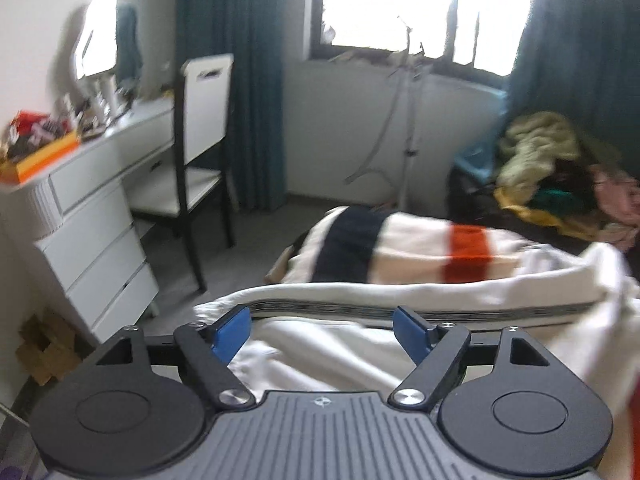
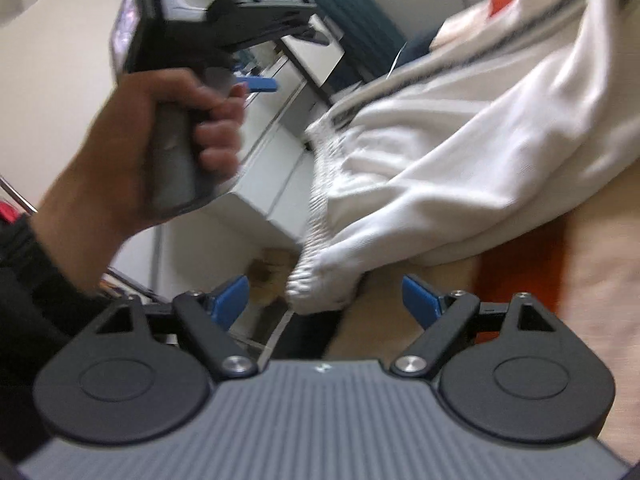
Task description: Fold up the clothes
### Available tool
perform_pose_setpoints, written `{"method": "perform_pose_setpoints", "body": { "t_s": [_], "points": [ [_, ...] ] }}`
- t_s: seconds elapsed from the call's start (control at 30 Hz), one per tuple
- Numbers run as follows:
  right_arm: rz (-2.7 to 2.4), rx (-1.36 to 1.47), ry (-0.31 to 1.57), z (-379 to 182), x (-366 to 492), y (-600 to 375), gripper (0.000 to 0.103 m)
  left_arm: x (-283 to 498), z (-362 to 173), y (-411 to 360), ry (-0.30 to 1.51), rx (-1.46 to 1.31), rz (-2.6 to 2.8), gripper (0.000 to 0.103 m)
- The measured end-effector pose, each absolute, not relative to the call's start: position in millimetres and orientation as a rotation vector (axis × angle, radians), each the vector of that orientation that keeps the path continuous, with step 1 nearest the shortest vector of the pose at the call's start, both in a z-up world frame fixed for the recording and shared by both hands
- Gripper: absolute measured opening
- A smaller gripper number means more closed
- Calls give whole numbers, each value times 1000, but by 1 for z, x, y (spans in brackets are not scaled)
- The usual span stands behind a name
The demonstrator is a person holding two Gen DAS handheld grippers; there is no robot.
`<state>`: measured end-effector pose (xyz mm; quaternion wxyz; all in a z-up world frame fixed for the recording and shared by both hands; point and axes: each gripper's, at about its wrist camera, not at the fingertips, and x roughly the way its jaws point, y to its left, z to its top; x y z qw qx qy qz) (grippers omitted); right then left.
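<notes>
Left wrist view: left gripper (image 1: pixel 322 330) jaws spread wide, nothing between them, poised over the white knitted garment with dark-striped ribbed hem (image 1: pixel 360 344) at lower centre, likely to take the hem. It lies on the cream bed blanket with navy and orange stripes (image 1: pixel 400 248). Right gripper (image 2: pixel 324 296) jaws likewise wide apart around the garment's ribbed corner, not clamping.

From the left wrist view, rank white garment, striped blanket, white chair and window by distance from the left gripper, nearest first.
1. White garment, right between the open left gripper fingers.
2. Striped blanket, ahead on the bed.
3. White chair, far left.
4. Window, back wall.
</notes>
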<state>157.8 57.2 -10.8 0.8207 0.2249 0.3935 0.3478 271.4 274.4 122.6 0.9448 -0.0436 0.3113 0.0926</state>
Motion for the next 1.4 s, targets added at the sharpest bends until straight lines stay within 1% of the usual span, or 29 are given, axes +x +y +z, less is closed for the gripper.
{"method": "perform_pose_setpoints", "body": {
  "t_s": [0.2,0.33,0.4,0.57,0.8,0.9,1.1,1.4],
  "points": [
    [578,339,664,46,125,-31,86,198,173,185,490,-96,125,82],
    [459,316,570,64,106,-100,86,150,183,117,366,-69,70,85],
    [396,296,526,69,94,-133,86,132,179,89,368,-49,28,85],
    [268,205,434,66,77,-178,86,93,150,30,336,-47,-46,86],
    [166,144,313,39,67,-216,86,62,88,-4,302,-72,-93,87],
    [136,151,287,29,63,-228,86,56,63,-13,273,-38,-107,87],
    [102,177,249,0,60,-240,86,59,13,-19,271,-33,-109,87],
    [65,158,265,-19,68,-238,86,84,-26,-9,379,-22,-61,87]
  ]
}}
